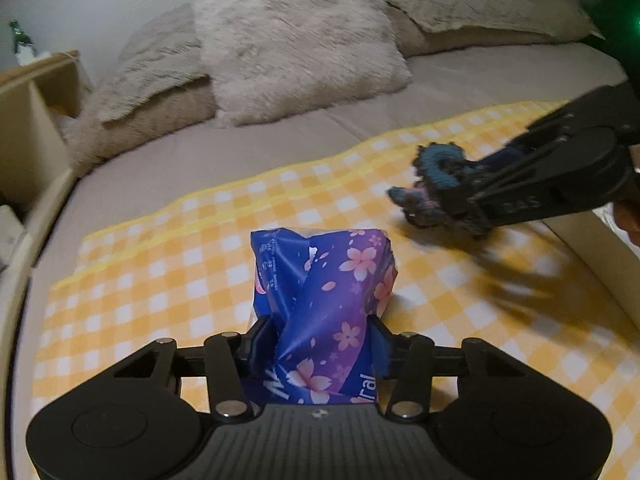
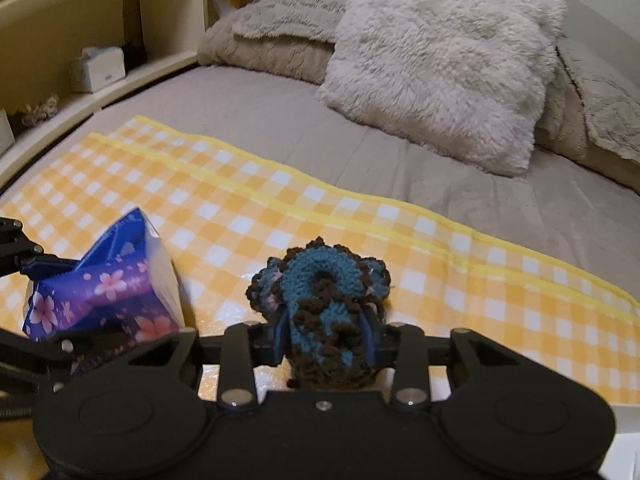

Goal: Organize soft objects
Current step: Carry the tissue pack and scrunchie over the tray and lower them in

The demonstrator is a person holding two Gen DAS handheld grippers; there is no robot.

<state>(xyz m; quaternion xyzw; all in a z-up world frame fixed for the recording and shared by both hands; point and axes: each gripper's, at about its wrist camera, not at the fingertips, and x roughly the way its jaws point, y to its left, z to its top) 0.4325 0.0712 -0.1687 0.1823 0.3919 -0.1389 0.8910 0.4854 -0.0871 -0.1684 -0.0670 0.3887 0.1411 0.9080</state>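
Looking down the left gripper (image 1: 322, 344), it's clamped on a soft tissue pack (image 1: 326, 280) in a blue-purple wrapper with pink cherry blossoms, and the blue pads are pressing in hard enough that the wrapper is pinched into a waist between them. The pack sits on a yellow-and-white checkered mat (image 1: 160, 280) spread over the bed (image 1: 480, 80).

Over on the right, the right gripper (image 2: 326, 334) is pinching a crocheted piece (image 2: 320, 292) (teal yarn with dark brown ruffled edging and a bit of pink, can't tell exactly what it's meant to be). The yarn bulges out above and below the pads, so it's properly squeezed. From the left camera the same crochet thing looks a bit motion-blurred, near the right edge of the mat, with shadows of the gripper under it. Can't tell whether it's touching the mat or just above it.

The two items are near each other on the mat but apart, tissue pack to the left of the crochet.

Behind the mat there's a fluffy white pillow (image 2: 440, 60) leaning on beige blankets (image 2: 272, 36) at the head of the bed, plus a cream shelf unit (image 2: 100, 20) along the left side with a small white box (image 2: 98, 68) on it.
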